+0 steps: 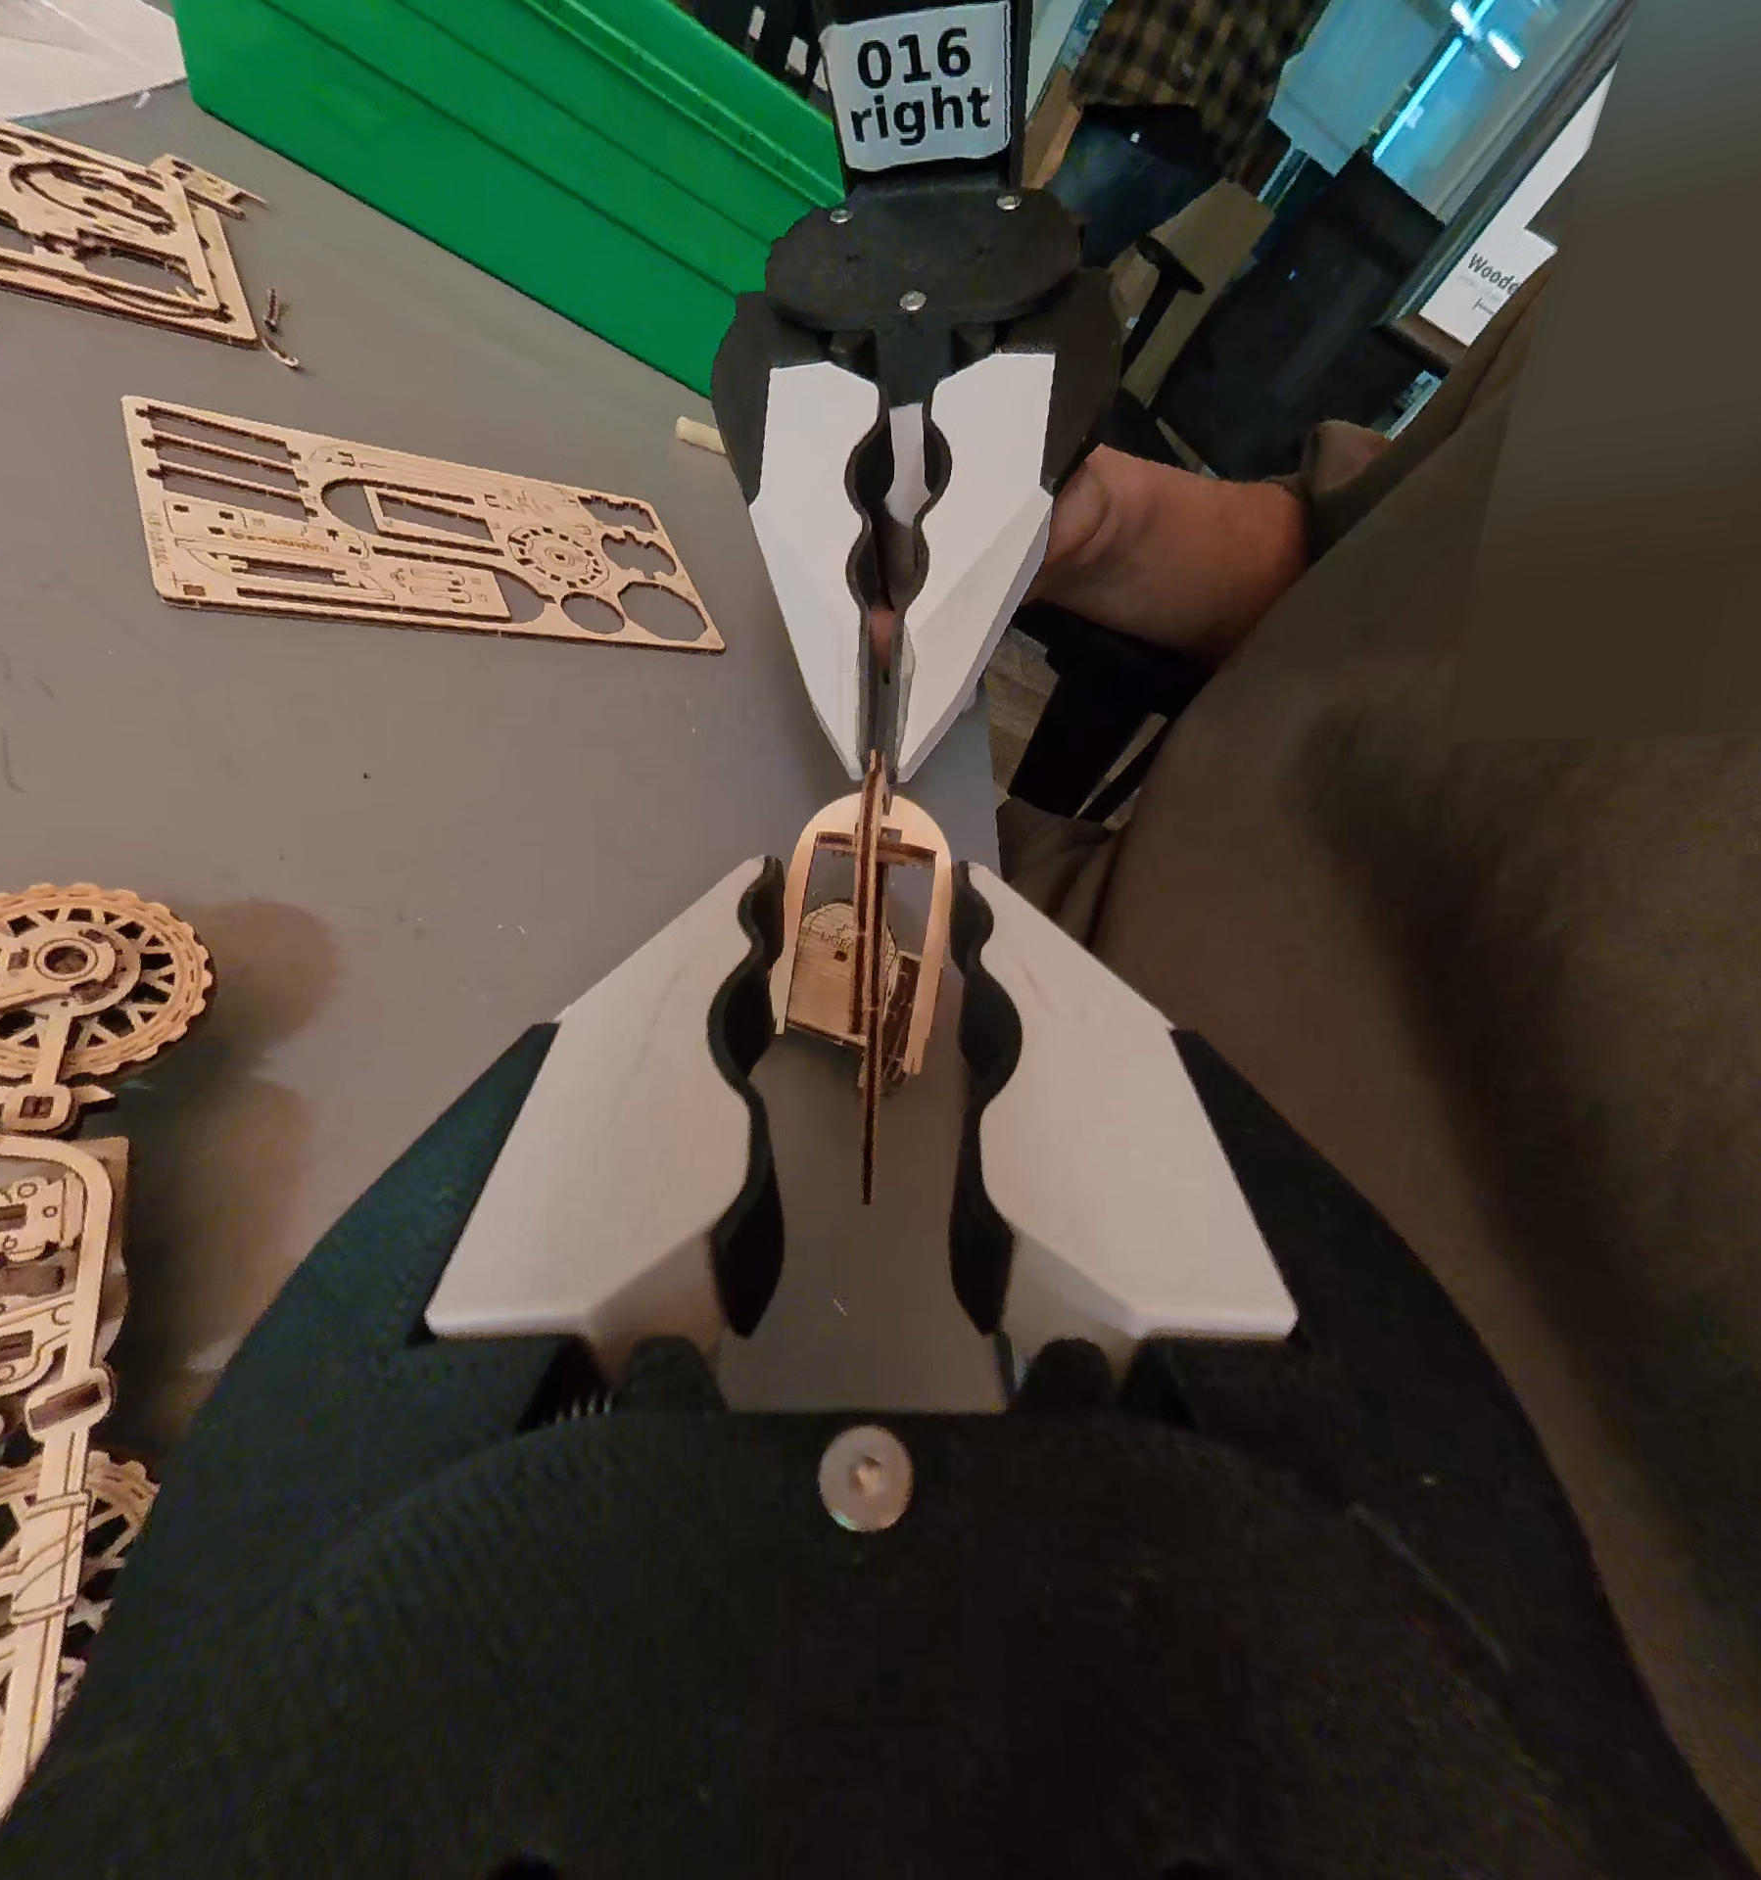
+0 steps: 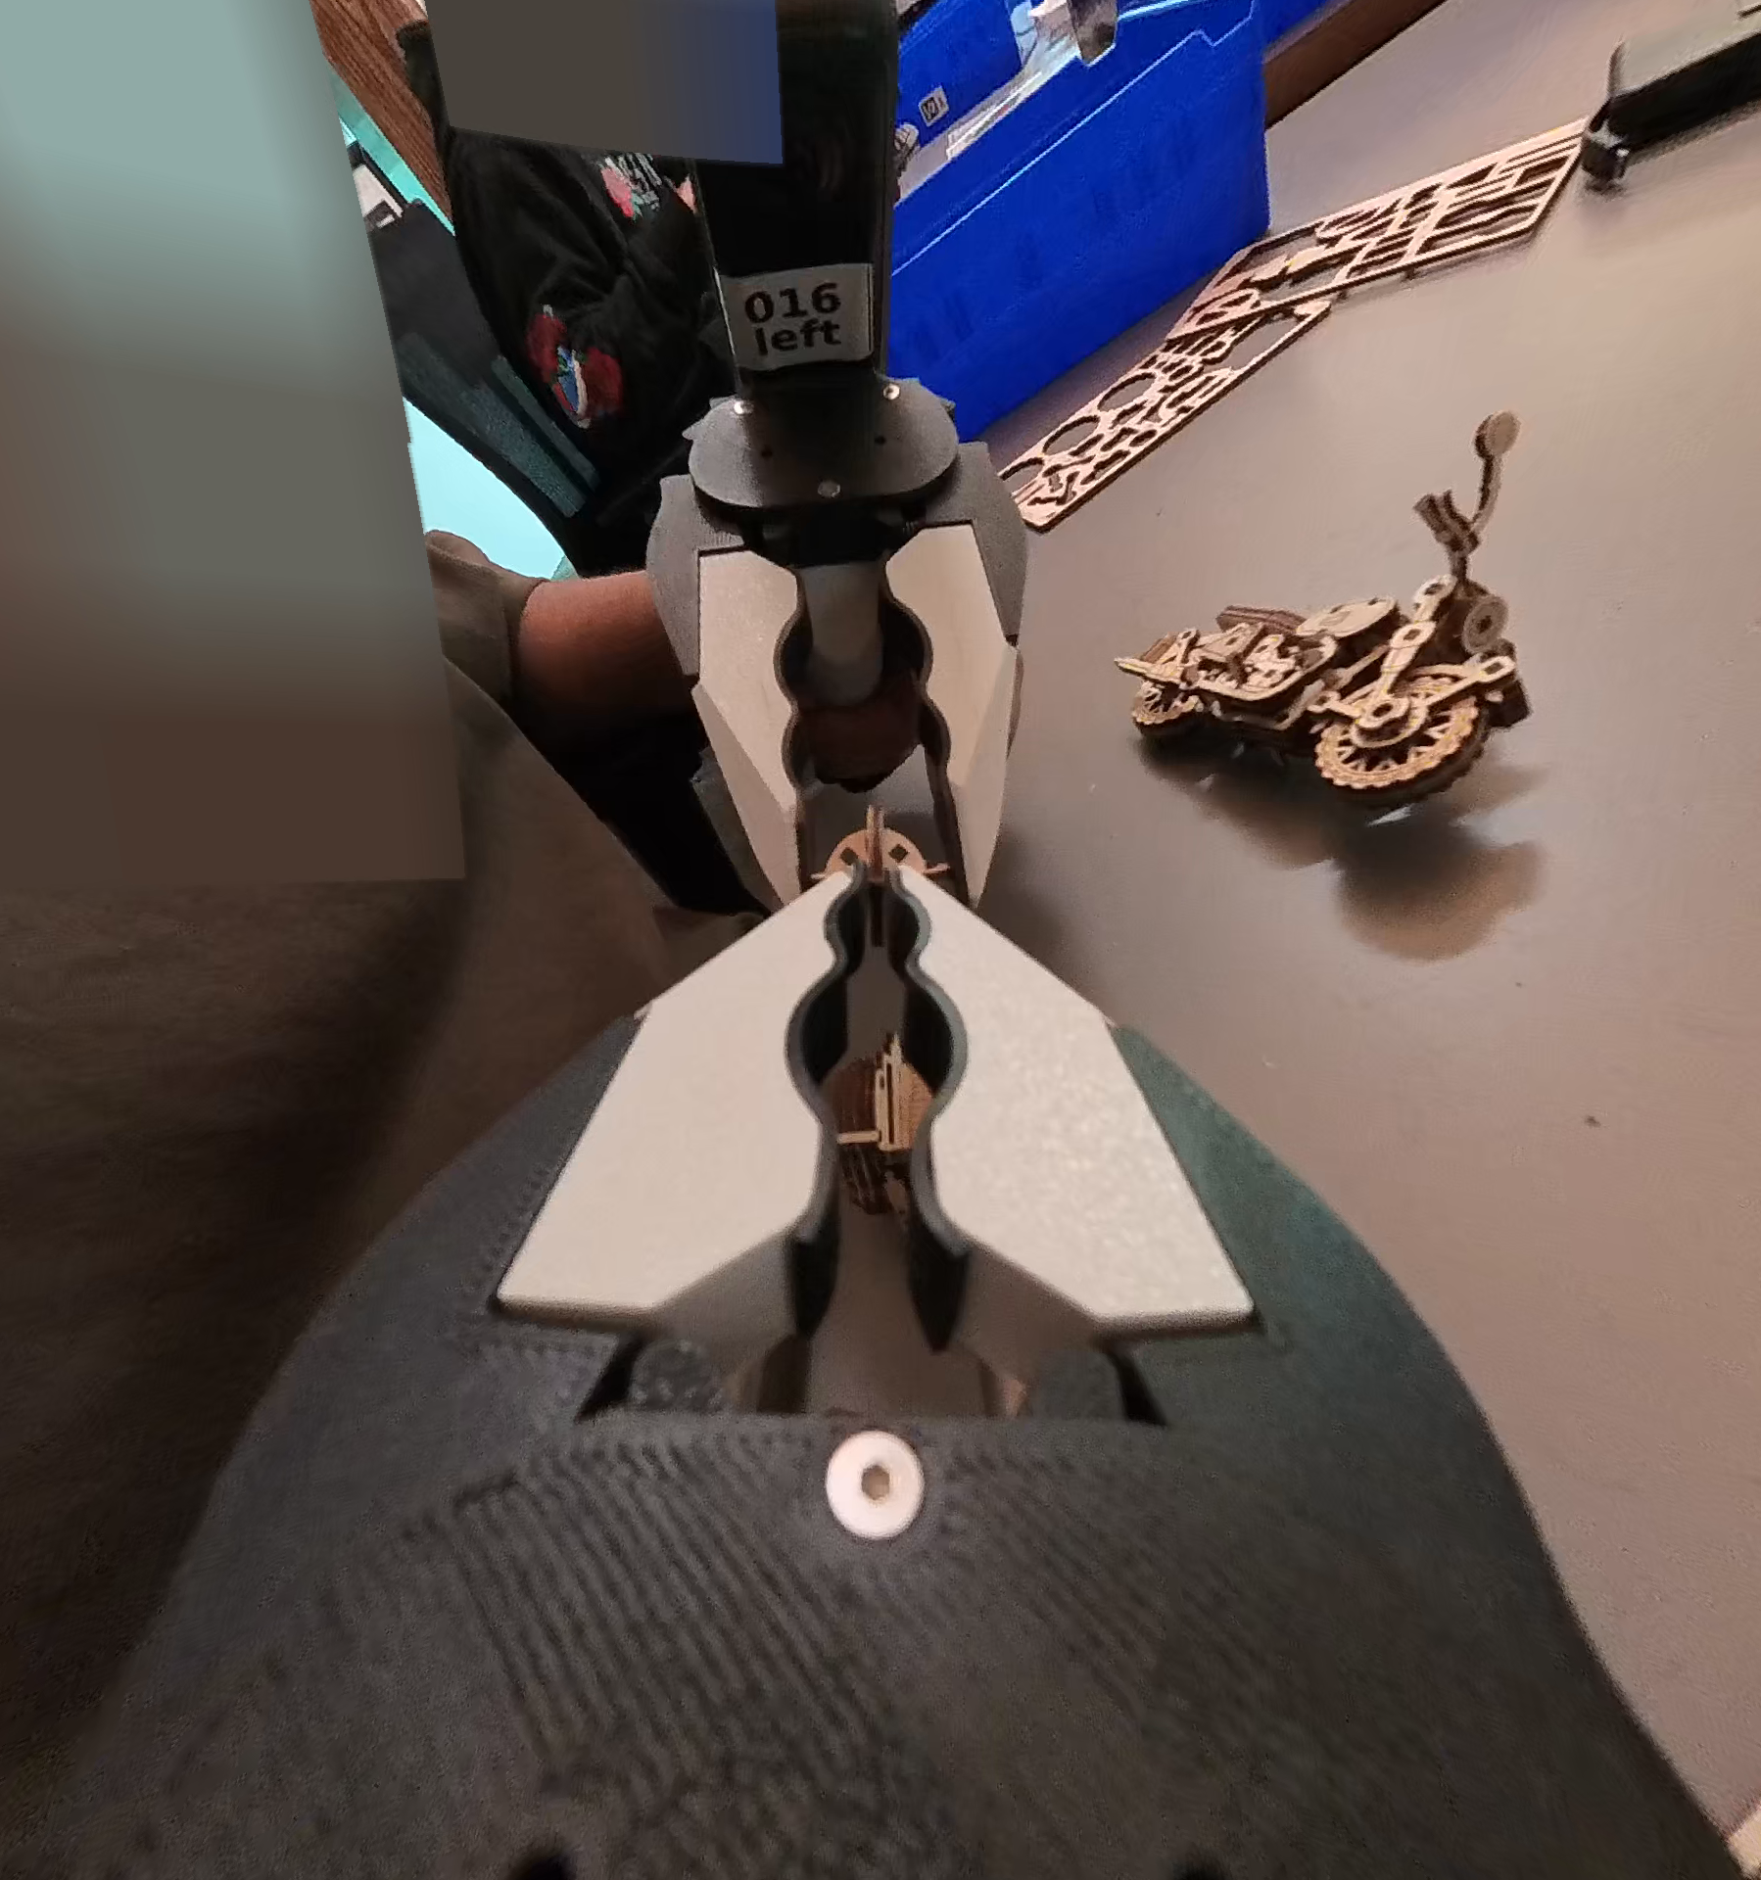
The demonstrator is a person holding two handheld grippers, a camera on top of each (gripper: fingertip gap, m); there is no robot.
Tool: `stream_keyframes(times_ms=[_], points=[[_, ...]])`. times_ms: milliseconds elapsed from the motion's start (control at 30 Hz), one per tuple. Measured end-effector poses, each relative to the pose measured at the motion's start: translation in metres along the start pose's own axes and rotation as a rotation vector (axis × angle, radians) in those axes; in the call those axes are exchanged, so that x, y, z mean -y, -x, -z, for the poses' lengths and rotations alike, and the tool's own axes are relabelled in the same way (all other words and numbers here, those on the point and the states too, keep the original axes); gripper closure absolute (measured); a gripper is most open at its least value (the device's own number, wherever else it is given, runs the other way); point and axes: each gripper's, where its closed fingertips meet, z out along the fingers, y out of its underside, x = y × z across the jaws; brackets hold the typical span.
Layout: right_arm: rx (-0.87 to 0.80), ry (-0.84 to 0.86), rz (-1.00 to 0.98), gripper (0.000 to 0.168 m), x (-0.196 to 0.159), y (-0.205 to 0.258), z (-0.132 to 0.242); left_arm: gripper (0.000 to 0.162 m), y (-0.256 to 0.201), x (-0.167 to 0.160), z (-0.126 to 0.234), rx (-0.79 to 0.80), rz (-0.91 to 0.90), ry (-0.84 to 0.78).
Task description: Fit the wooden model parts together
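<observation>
In the left wrist view my left gripper [image 1: 866, 885] is shut on a small arched wooden subassembly [image 1: 826, 977], one fingertip on each side of the arch. My right gripper [image 1: 871, 763] comes in from the far side, facing it. It is shut on a thin flat wooden piece [image 1: 868, 1119], seen edge-on, which runs down through the middle of the arch. In the right wrist view my right gripper [image 2: 871, 895] has its fingertips pressed together on the piece. The left gripper [image 2: 882, 865] is just beyond, with the wooden parts [image 2: 861, 849] between the two.
A built wooden motorcycle [image 2: 1345, 692] lies on the dark table [image 2: 1467, 1119]. Cut-out wooden sheets [image 1: 398, 529] [image 2: 1263, 326] lie flat farther off. A green bin [image 1: 510, 153] and a blue bin [image 2: 1080, 234] stand at the back. A person's arm [image 1: 1161, 549] is behind the right gripper. Left tips and right tips are each some 12 cm from the built wooden motorcycle [image 2: 1345, 692]. Seen from the left wrist view [image 1: 27, 1050] as well.
</observation>
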Motion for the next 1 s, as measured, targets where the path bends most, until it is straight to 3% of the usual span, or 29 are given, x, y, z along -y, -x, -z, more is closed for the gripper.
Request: stream_keyframes(times_ms=[400, 1000], points=[[-0.025, -0.016, -0.008, 0.167, 0.004, -0.001, 0.001, 0.131, 0.001, 0.004, 0.000, 0.010, 0.013, -0.020], [-0.101, 0.136, 0.155, 0.168, -0.007, 0.002, 0.002, 0.131, 0.001, -0.004, -0.006, 0.061, -0.058, 0.031]])
